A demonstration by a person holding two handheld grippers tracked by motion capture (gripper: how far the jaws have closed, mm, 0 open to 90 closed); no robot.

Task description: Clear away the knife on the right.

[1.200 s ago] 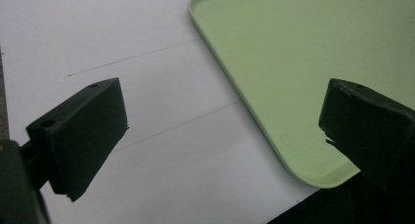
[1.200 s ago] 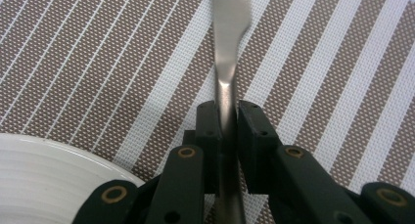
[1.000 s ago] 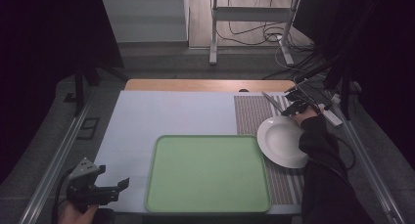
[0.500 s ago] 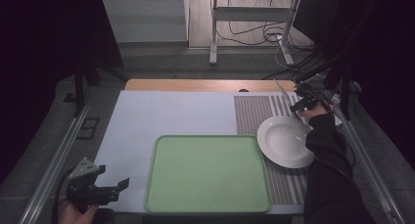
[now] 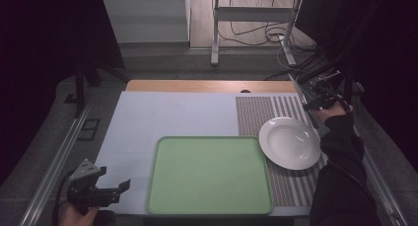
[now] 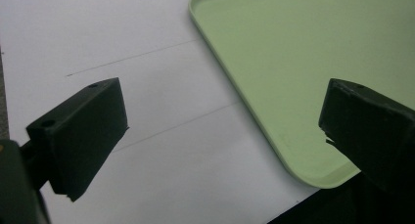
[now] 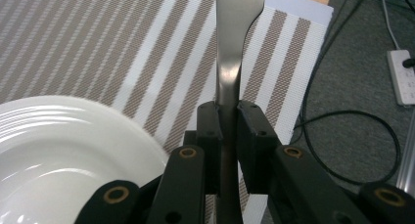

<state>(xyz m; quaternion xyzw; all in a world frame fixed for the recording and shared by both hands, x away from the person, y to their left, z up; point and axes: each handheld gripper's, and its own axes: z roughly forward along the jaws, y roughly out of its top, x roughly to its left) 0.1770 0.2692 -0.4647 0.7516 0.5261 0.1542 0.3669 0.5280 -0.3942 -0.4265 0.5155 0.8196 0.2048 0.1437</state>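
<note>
My right gripper (image 7: pixel 228 114) is shut on a flat silver piece of cutlery (image 7: pixel 231 48), whose shaft runs up between the jaws and widens above them. In the high view this gripper (image 5: pixel 315 98) hangs over the far right edge of the striped placemat (image 5: pixel 256 112), just beyond the empty white plate (image 5: pixel 290 143). The plate's rim (image 7: pixel 73 136) lies to the lower left in the right gripper view. My left gripper (image 5: pixel 112 190) rests at the near left corner, open with nothing between its jaws (image 6: pixel 222 131), beside the empty green tray (image 5: pixel 209 174).
A pale blue mat (image 5: pixel 167 112) covers the table's left and middle, and the tray's corner (image 6: pixel 313 165) reaches its near edge. Cables and a power strip (image 7: pixel 401 77) lie on the grey floor to the right. A metal stand (image 5: pixel 215 33) rises behind the table.
The right gripper has risen and drifted to the right, off the plate's far rim toward the table's right edge, keeping the cutlery in its jaws. The left gripper has stayed put.
</note>
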